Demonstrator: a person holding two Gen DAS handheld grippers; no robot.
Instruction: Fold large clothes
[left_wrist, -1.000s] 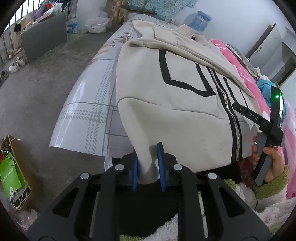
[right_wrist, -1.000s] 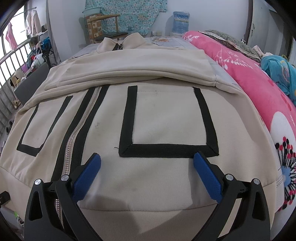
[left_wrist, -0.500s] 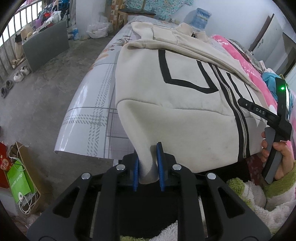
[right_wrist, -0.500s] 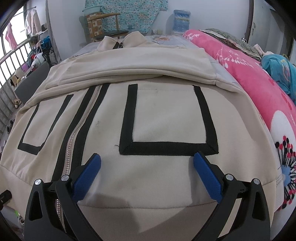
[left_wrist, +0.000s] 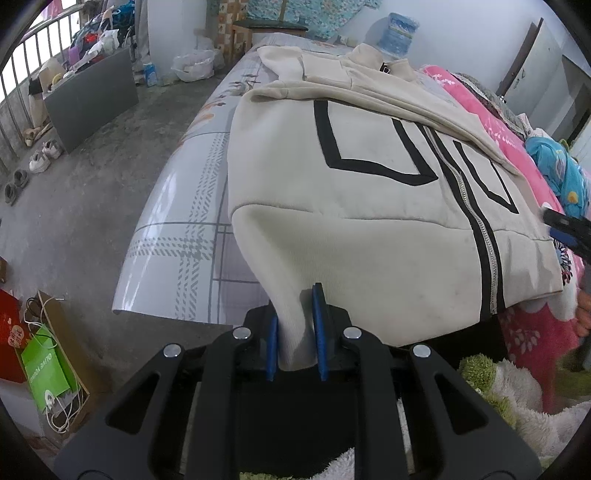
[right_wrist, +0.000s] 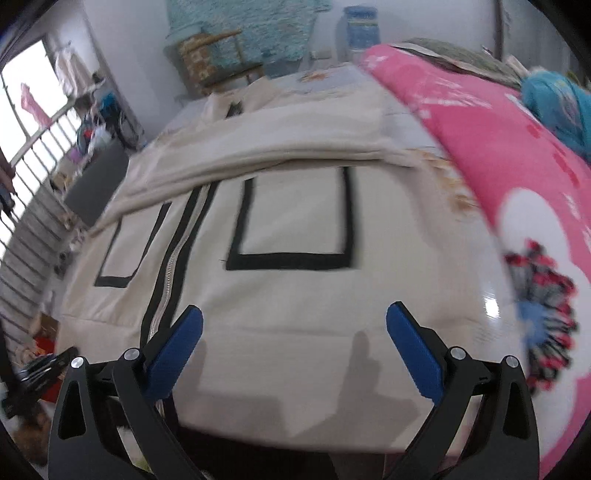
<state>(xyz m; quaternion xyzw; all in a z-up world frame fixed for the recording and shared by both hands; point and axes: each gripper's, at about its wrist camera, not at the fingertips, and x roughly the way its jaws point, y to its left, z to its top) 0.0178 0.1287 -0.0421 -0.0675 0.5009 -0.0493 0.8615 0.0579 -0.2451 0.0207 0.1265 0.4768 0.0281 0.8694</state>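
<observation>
Pinching the cream jacket's (left_wrist: 369, 229) hem corner, the left gripper (left_wrist: 295, 332) holds it while the right gripper (right_wrist: 295, 354) gapes wide, empty.

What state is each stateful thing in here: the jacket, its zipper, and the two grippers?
Cream jacket: spread on the bed, sleeves folded across the chest, lower corner lifted.
Zipper: closed along the part in view.
Left gripper: fingers shut on the jacket's corner.
Right gripper: fingers wide open above the hem, holding nothing.
</observation>
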